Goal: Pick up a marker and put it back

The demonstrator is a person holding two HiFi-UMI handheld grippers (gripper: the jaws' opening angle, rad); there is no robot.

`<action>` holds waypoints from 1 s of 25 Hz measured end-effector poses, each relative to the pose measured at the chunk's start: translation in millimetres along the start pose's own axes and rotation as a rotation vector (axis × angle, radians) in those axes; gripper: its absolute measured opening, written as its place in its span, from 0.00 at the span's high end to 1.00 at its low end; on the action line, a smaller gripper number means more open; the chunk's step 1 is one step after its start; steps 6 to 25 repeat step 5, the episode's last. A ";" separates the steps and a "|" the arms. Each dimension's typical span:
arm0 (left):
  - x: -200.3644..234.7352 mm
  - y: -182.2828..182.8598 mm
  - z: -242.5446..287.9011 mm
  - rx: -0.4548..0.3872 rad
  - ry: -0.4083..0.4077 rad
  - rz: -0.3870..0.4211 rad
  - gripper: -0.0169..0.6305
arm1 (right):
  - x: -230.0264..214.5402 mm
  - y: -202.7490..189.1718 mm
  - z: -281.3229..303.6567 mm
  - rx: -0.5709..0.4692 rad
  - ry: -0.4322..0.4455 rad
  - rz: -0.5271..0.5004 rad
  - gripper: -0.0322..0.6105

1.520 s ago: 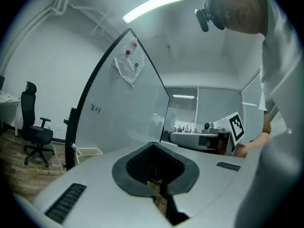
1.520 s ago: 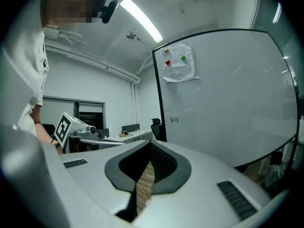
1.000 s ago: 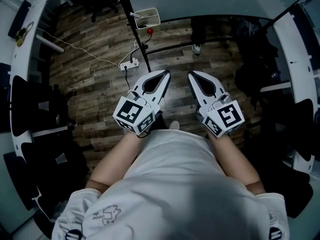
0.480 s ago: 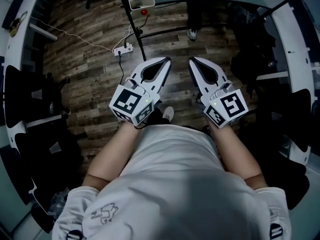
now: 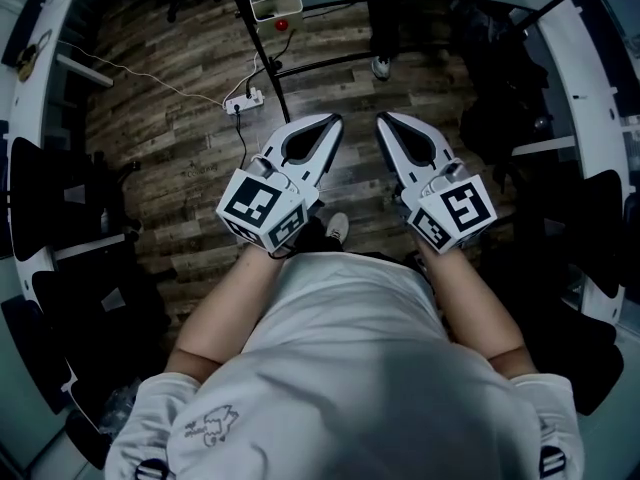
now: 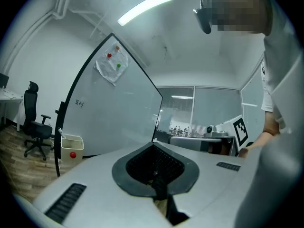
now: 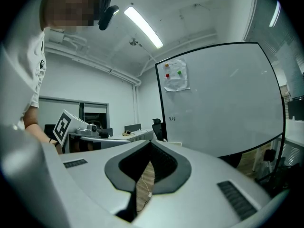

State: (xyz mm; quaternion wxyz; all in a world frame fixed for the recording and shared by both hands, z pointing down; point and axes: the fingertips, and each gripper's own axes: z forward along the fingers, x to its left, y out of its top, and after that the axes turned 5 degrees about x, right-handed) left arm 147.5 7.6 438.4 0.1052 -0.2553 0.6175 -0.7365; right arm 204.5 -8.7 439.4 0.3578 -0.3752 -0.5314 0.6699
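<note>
While the person stood before the whiteboard (image 6: pixel 114 113), both claws were held out side by side, close together but apart, above the wood floor (image 5: pixel 180 158).

Left gripper (image 5: pixel 333 119): jaws pressed together at the tips, nothing between them; only a sliver of floor showed through the slot lower down in the left gripper view.

Right gripper (image 5: pixel 381 118): jaws likewise closed tip to tip and empty, with floor visible through the slot behind the tips.

A small white box (image 5: pixel 280 0) hung on the whiteboard's stand, well ahead of both claws, with a red knob (image 5: pixel 282 25) just under it. In the left gripper view a thin white stick, probably the marker (image 6: pixel 60 132), leaned out of that box; too small to confirm.

A power strip (image 5: pixel 245 101) lay on the floor near the stand. An office chair (image 6: pixel 35 127) stood left of the board.
</note>
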 end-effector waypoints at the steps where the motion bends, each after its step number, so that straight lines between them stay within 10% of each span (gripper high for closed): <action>1: -0.7 0.3 -0.9 -0.002 0.003 -0.001 0.97 | 1.1 0.2 -0.4 -0.002 0.000 -0.001 0.93; 25: -2.7 1.6 -3.0 -0.009 0.015 -0.009 0.97 | 5.7 -1.0 -0.2 -0.005 0.002 -0.008 0.93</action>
